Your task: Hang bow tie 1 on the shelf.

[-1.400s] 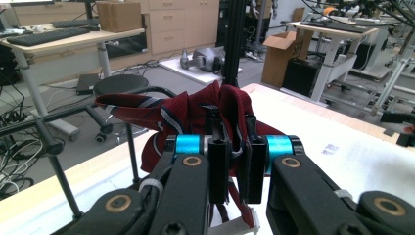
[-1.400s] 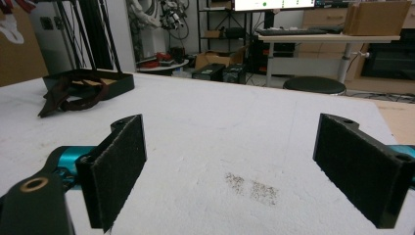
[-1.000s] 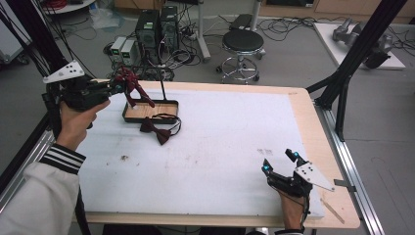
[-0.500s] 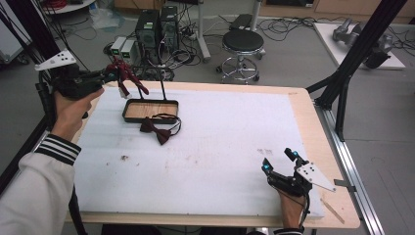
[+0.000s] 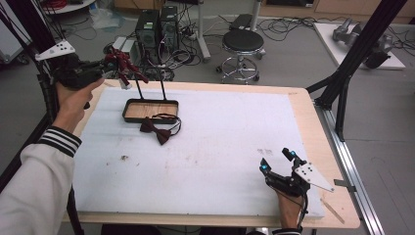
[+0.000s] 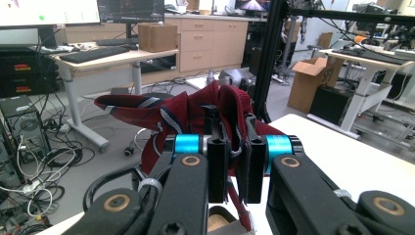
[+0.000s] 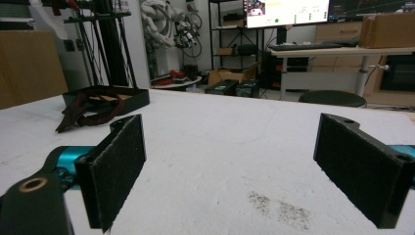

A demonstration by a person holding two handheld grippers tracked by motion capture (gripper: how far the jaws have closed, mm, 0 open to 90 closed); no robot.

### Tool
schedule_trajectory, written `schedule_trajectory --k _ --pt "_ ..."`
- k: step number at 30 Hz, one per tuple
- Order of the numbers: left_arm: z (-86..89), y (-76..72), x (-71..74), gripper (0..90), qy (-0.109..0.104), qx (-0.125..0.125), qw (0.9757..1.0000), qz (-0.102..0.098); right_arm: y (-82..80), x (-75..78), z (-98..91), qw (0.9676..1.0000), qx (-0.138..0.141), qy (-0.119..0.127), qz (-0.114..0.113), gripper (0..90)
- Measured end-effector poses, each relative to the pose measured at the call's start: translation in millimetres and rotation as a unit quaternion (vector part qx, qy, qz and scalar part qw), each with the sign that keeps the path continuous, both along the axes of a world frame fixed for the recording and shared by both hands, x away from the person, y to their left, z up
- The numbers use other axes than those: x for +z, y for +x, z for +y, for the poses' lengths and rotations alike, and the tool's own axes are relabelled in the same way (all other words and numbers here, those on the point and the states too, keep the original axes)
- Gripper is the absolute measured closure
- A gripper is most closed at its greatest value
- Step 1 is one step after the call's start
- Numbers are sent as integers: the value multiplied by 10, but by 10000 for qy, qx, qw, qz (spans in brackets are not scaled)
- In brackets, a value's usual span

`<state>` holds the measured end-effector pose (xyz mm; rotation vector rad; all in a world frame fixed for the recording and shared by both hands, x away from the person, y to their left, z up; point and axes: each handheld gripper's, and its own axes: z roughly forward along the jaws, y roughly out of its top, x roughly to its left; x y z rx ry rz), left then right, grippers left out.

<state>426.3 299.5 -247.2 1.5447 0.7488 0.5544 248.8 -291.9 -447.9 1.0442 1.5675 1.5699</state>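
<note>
Red striped necktie (image 6: 195,110) is what we find clamped in the left gripper (image 6: 229,147), held up in the air past the far left corner of the table (image 5: 303,105). In the left gripper view we see what the high view cannot resolve: the 2 black jaws stand pressed almost together on a bunched fold of the cloth, with navy and white stripes running across the red, and a loose end of the necktie dropping below them. From the high view we get the setting instead: the left gripper (image 5: 100,68) sits in a raised hand (image 5: 73,95), the necktie (image 5: 125,66) hangs from it over the table's edge, just beyond a shallow black tray (image 5: 128,108) with a wooden floor. A dark bow tie (image 5: 155,129) lies on the white mat (image 5: 220,142), touching the tray's near rim. The right gripper (image 5: 276,164) rests low near the mat's near right corner, well apart from all of this. In the right gripper view its 2 padded jaws stand wide apart with nothing but bare mat between them, and the bow tie (image 7: 85,112) and the tray (image 7: 132,98) show far off at the left.
</note>
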Motion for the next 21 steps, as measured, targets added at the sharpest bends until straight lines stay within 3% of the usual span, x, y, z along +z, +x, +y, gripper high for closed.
schedule_trajectory --k 11,21 --pt "75 214 -96 844 -71 117 9999 -10 4 -5 87 9999 106 -96 -8 113" --pt "195 276 -147 844 -184 311 9993 -3 8 -6 99 9999 116 -81 9 113"
